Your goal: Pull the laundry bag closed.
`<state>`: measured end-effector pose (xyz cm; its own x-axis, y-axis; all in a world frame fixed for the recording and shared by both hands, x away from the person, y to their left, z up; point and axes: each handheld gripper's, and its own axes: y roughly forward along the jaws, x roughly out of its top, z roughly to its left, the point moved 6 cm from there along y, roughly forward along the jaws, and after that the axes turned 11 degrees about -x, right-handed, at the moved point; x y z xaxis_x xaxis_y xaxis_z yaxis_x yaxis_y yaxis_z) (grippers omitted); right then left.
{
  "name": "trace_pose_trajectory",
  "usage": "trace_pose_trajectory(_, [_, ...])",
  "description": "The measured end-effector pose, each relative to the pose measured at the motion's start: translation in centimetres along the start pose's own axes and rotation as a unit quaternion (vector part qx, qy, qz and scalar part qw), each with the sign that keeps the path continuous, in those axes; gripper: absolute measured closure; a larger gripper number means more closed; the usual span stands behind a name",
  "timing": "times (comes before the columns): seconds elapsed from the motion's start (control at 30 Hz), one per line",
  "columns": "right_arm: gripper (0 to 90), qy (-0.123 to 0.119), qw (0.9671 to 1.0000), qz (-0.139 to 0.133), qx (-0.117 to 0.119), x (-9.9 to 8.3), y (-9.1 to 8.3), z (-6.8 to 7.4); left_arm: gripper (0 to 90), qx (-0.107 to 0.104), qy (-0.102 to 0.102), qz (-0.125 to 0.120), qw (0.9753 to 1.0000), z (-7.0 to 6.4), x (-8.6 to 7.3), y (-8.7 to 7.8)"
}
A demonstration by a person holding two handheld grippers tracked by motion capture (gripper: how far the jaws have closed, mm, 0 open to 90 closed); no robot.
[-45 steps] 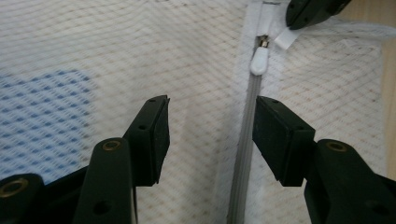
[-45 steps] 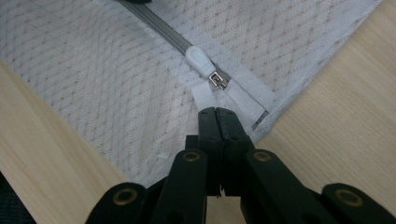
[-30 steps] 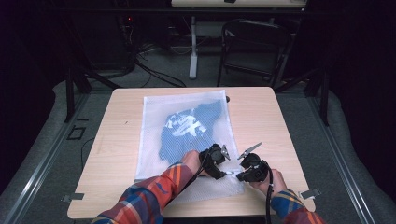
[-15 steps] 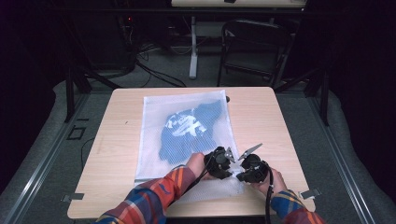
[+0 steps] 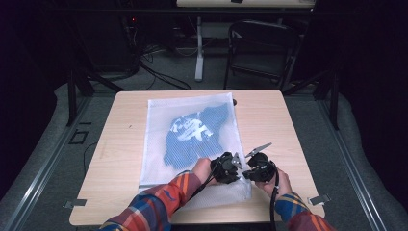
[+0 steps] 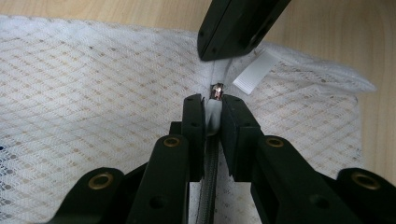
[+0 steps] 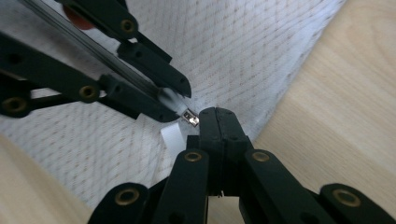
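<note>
A white mesh laundry bag (image 5: 192, 144) lies flat on the light wooden table (image 5: 298, 130), running from the far middle of the tabletop down toward your near edge, and through its netting shows a folded blue garment (image 5: 192, 139) with a pale printed patch near its top; the print is too blurred to read. In the high view your plaid sleeve (image 5: 154, 207) comes in from the bottom left, and your left gripper (image 5: 230, 166) sits on the bag's near right corner. Seen from the left gripper view, the mesh carries a fine diamond weave with small tan dots, and a dark zipper track (image 6: 208, 186) runs up between your own two black jaws, which are closed on a strip of white fabric (image 6: 213, 116) at the zipper's end, just below the small metal zipper pull (image 6: 217, 91). Just to the right of the pull, a white sewn-in tag (image 6: 254, 72) sticks out of the seam; no writing on it can be made out. Your right gripper (image 5: 251, 172) sits just beside the left one at that same corner, the two nearly touching. In the right gripper view its jaws are pressed together with their tips right at the metal pull (image 7: 190, 117), though whether they actually pinch anything cannot be told. Bare wood shows to the right of the bag's edge.
</note>
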<state>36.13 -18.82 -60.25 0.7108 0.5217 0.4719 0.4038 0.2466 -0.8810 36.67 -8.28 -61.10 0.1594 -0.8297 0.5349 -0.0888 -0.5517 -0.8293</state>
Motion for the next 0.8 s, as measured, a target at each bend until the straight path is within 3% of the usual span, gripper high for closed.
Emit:
trace_pose_trajectory(0.07, [90.0,-0.008,0.9998,0.017,-0.003,-0.02,0.57,-0.04,80.7,0.001,0.001,-0.001,1.0,-0.04,-0.02,0.01])
trace_pose_trajectory(0.13, [90.0,0.006,0.9999,0.006,-0.007,0.15,0.8,0.02,81.1,-0.001,0.003,0.001,1.0,-0.11,-0.04,-0.02])
trace_pose_trajectory(0.33, [90.0,0.009,0.9998,0.018,0.001,0.06,0.66,-0.16,81.4,0.001,0.005,0.004,1.0,-0.24,-0.06,-0.05])
trace_pose_trajectory(0.37, [90.0,0.017,0.9998,0.002,-0.008,0.13,0.91,0.02,81.5,0.0,0.005,0.004,1.0,-0.27,-0.08,-0.07])
trace_pose_trajectory(0.5, [90.0,0.026,0.9997,0.0,0.0,0.16,0.88,0.18,81.5,0.001,0.005,0.003,1.0,-0.27,-0.11,-0.08])
trace_pose_trajectory(0.67, [90.0,0.015,0.9998,0.008,-0.007,0.05,0.76,-0.05,81.5,0.0,0.005,0.005,1.0,-0.32,-0.14,-0.12])
trace_pose_trajectory(0.7, [90.0,0.002,0.9999,0.016,0.001,-0.02,0.66,-0.22,81.6,-0.001,0.005,0.004,1.0,-0.32,-0.17,-0.15])
trace_pose_trajectory(0.8, [90.0,0.003,0.9999,0.015,0.003,-0.02,0.68,-0.21,81.5,-0.001,0.006,0.003,1.0,-0.3,-0.21,-0.18])
